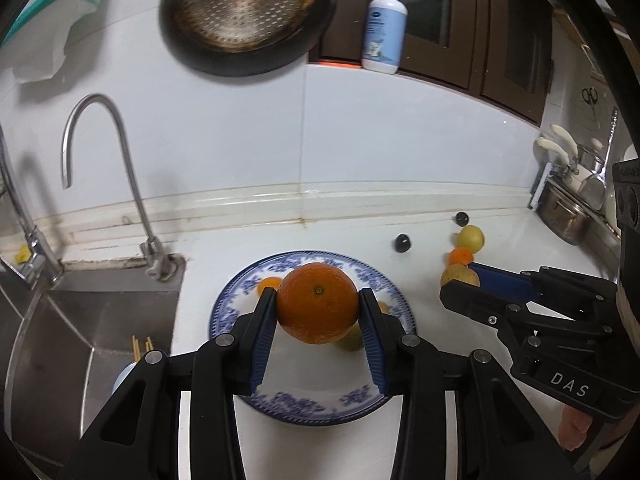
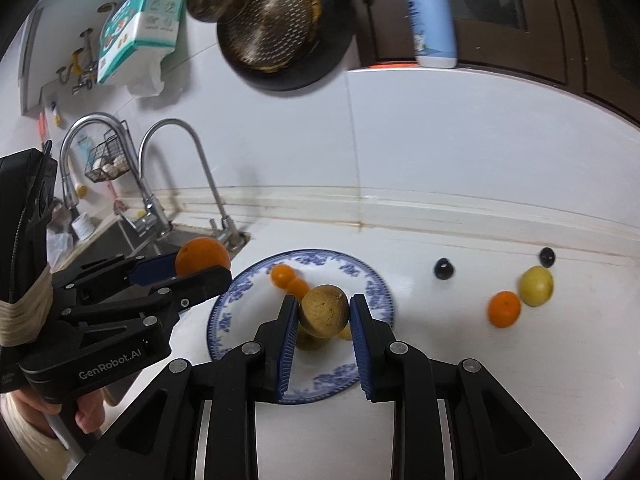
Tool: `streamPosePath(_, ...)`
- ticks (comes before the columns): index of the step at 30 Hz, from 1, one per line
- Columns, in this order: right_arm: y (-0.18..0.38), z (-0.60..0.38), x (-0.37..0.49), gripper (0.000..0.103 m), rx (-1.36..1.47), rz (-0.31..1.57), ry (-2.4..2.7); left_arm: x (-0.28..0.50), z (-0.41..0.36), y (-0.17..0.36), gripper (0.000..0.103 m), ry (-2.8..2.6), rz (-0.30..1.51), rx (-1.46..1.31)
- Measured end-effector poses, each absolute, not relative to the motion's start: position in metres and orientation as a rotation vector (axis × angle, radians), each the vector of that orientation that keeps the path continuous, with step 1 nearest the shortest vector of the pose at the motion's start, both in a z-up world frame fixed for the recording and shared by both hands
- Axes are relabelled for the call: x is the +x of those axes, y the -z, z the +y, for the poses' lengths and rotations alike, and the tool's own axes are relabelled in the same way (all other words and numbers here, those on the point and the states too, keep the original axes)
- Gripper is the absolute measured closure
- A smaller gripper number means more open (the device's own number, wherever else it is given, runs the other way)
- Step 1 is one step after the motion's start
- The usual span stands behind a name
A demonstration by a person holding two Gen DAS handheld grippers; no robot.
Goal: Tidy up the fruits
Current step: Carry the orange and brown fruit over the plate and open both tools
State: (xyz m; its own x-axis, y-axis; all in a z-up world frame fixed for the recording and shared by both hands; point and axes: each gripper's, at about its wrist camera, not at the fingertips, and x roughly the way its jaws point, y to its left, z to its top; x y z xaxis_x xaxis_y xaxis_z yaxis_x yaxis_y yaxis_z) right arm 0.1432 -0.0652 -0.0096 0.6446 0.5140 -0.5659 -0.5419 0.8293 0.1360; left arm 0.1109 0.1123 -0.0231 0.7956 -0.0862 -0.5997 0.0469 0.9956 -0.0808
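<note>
My left gripper point(image 1: 318, 308) is shut on a large orange point(image 1: 317, 303) and holds it above the blue-and-white plate point(image 1: 376, 280). It also shows at the left of the right wrist view point(image 2: 208, 266) with the orange point(image 2: 202, 256). My right gripper point(image 2: 324, 312) is shut on a brown-yellow round fruit point(image 2: 323, 311) above the plate point(image 2: 236, 300). It also shows in the left wrist view point(image 1: 464, 280) with that fruit point(image 1: 459, 276). Small oranges point(image 2: 288, 278) and a greenish fruit point(image 1: 350, 340) lie on the plate.
On the white counter to the right lie a small orange point(image 2: 504, 309), a yellow fruit point(image 2: 536, 285) and two dark fruits point(image 2: 444, 269). A steel sink point(image 1: 100, 320) with taps point(image 1: 120, 176) is to the left. A dish rack point(image 1: 576, 200) stands far right.
</note>
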Motion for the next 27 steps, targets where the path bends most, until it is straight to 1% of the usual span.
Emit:
streamPosePath(12,0.029,-0.032,0.144,0.075,-0.083,0.683,-0.631,0.108,0.138,0.044,0.063,0.055,0.704,-0.071)
streamPosePath(27,0.081,-0.026,0.159,0.075,-0.098,0.82,-0.608,0.13,0.133,0.097,0.063,0.121,0.851,-0.041)
